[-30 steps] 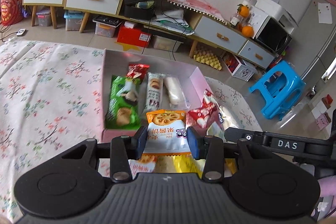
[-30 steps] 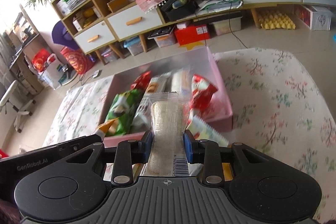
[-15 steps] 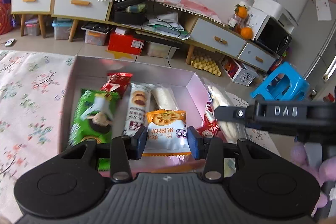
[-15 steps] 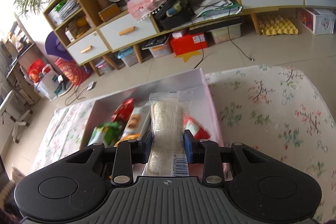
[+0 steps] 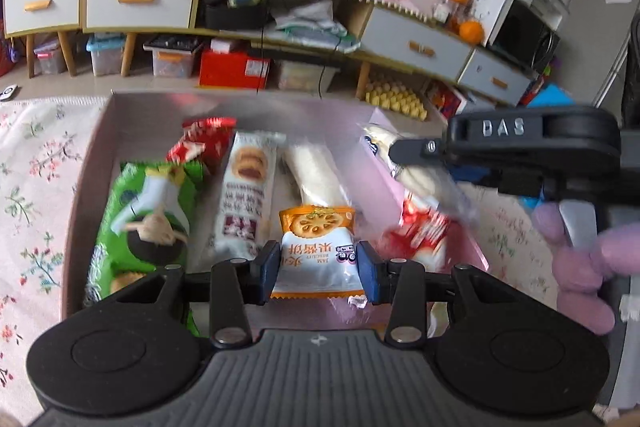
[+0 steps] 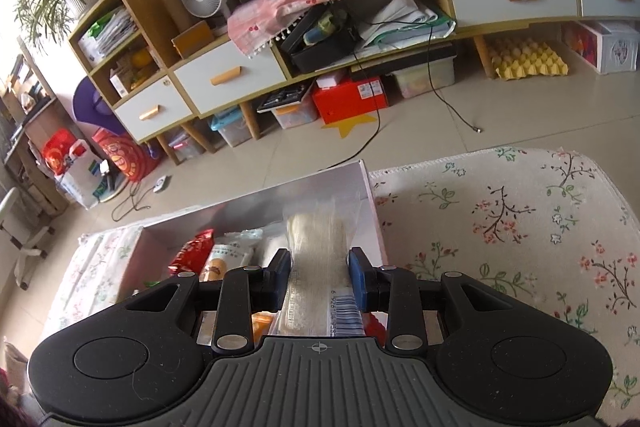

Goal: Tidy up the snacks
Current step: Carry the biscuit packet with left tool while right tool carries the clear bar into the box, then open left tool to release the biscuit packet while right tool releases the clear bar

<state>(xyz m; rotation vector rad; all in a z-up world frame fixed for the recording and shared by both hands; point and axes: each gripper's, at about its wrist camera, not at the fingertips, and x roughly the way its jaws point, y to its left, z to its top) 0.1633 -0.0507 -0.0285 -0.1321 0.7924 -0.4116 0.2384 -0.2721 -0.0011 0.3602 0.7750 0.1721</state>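
The left hand-held gripper [image 5: 317,267] is closed on the lower part of the jam biscuit packet [image 5: 316,247], at the lower centre of the left wrist frame, holding it above the near end of the pink box [image 5: 86,163]. The right hand-held gripper [image 6: 319,281] is clamped across a clear-wrapped pale wafer bar [image 6: 316,247], lower centre of its frame, aimed along the box's right wall. The box already holds a green packet [image 5: 140,223], a red packet [image 5: 202,141], a white biscuit bar [image 5: 246,199] and a pale roll [image 5: 316,175] in parallel rows. Gripping each packet across its width probably keeps it aligned for lowering into the remaining gaps on the right.
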